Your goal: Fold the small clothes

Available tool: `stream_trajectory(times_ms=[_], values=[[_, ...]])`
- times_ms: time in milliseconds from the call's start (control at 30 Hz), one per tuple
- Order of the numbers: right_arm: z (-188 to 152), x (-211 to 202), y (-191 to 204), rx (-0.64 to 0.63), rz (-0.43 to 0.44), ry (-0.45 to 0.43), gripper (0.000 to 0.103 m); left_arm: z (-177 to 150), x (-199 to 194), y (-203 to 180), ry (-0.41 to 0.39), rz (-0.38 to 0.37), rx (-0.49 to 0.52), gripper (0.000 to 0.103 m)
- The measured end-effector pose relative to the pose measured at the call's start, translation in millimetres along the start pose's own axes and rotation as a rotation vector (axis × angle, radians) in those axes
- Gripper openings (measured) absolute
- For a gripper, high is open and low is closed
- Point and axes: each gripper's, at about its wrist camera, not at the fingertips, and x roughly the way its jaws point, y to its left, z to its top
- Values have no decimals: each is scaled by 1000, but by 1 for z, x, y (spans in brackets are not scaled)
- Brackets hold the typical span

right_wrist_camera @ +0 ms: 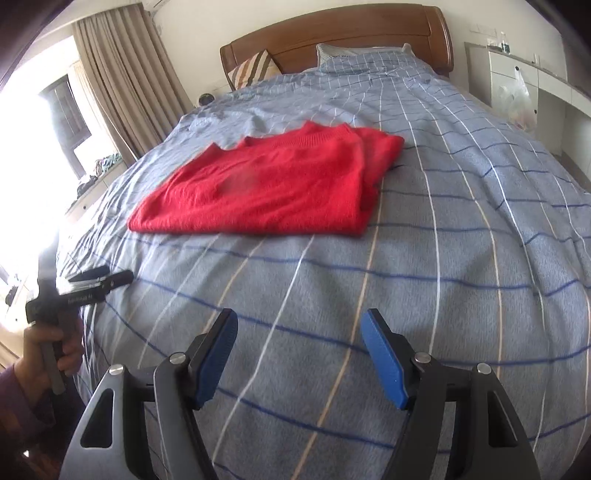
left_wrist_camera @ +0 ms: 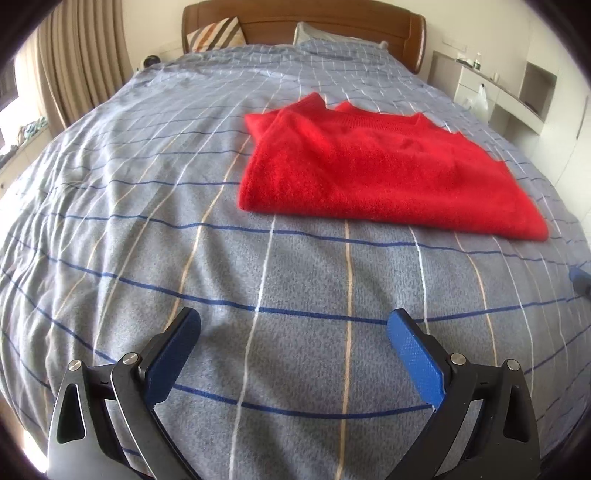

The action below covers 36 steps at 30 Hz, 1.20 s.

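Both tongs were seen low over the bedcover, pointed down and forward, nothing gripped. Left gripper (left_wrist_camera: 293,325) was spread wide, blue pads (left_wrist_camera: 413,354) well apart, only quilt between them. Right gripper (right_wrist_camera: 299,325) was parted somewhat less, also empty, bare cover between its pads.

Key relation: red sweater (left_wrist_camera: 380,166) lay ahead of both tools, well apart from either, flat on the plaid bedcover (left_wrist_camera: 147,240). From the left gripper it was offset forward and to the right; from the right gripper, forward and to the left. So it sat roughly between the two lines of approach. Neither hand could be judged clearly nearer. Long axis was read as running across the bed, side to side; near hem faced the tools, collar pointed toward the headboard (left_wrist_camera: 303,26). Garment already looked folded in at the sides, layers stacked at its right edge in the right wrist view. A further fold from the near hem was judged the likely next step.

Nothing was seen lying in the path: open quilt, a few wrinkles.

Left hand (right_wrist_camera: 55,347) on its handle was visible at the bed's left edge. Farther off: pillows (right_wrist_camera: 255,68), curtain (right_wrist_camera: 122,74), shelving with a plastic bag (right_wrist_camera: 517,99) on the right.
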Motion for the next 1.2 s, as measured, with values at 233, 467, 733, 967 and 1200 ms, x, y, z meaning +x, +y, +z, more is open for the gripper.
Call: stream_trajectory(times_ms=[233, 467, 733, 967, 1200], values=[[99, 53, -55, 176, 19, -36, 78, -7, -1, 33, -60, 6, -89, 102], [128, 128, -77, 378, 48, 118, 11, -19, -3, 45, -99, 18, -69, 101], [197, 108, 35, 275, 184, 71, 11, -8, -8, 97, -140, 23, -250, 101], [216, 189, 174, 78, 213, 178, 11, -12, -10, 127, -153, 16, -362, 101], [181, 260, 202, 280, 375, 311, 36, -14, -6, 129, -146, 34, -360, 101]])
